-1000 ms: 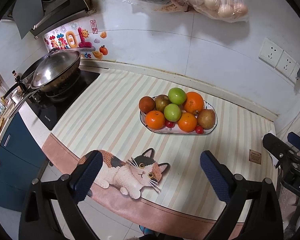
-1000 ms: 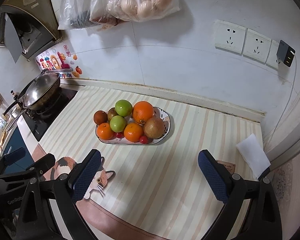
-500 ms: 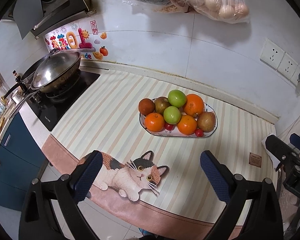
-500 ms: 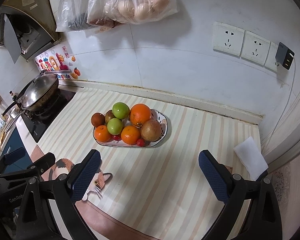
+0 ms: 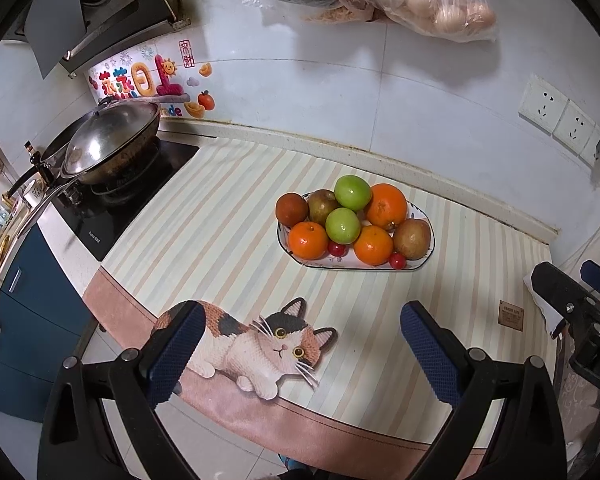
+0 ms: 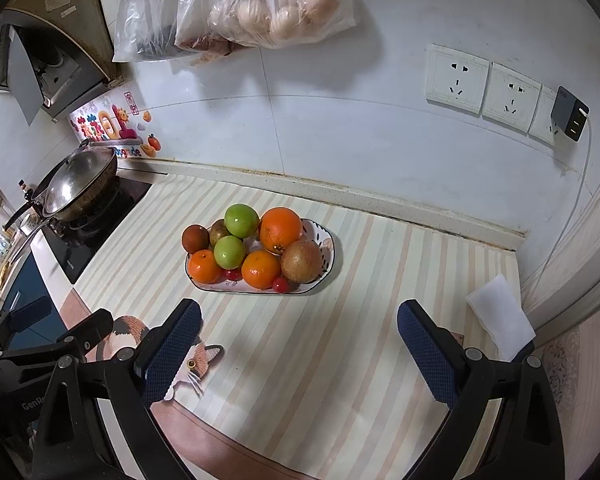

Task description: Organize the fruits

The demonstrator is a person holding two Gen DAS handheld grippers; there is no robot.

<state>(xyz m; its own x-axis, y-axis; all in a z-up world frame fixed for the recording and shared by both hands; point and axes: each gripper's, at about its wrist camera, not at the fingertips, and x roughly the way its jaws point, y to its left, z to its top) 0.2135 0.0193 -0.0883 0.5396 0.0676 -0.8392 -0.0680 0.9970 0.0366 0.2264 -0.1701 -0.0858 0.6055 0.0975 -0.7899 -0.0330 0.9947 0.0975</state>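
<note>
All the fruit is being seen piled on the plate, ahead of both tools and well apart from them, so the task is judged finished or nearly so. The left gripper and right gripper are being held wide apart at the fingers, with nothing between them. Being counted: three oranges, two green apples, three brownish fruits, two cherry tomatoes.

oranges, green apples, brown fruits, cherry tomatoes heaped on oval plate; mid-counter
</note>
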